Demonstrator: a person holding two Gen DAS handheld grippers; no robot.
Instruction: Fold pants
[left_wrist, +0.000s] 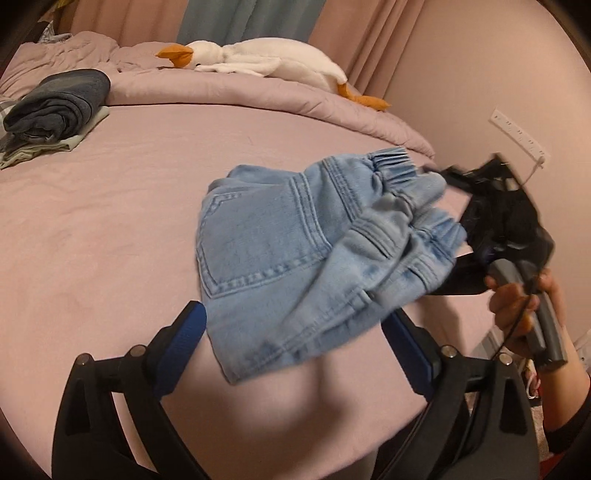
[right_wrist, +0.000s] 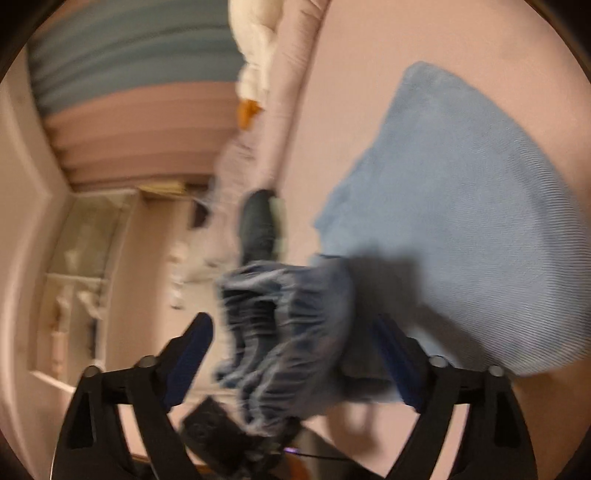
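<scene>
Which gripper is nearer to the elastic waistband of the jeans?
Right. The right gripper stands open around the waistband. The left gripper stands open at the opposite lower edge of the jeans.

Pink-sheeted bed (left_wrist: 110, 221), plush goose (left_wrist: 266, 62) by pink and grey-blue curtains (left_wrist: 229, 18), pink wall (left_wrist: 461, 74).

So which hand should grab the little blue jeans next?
Probably the right. The jeans' stretchy waistband sits between the right gripper's open fingers, so closing might catch it. The left gripper is open too, with only a loose bottom edge lying between its fingers.
</scene>
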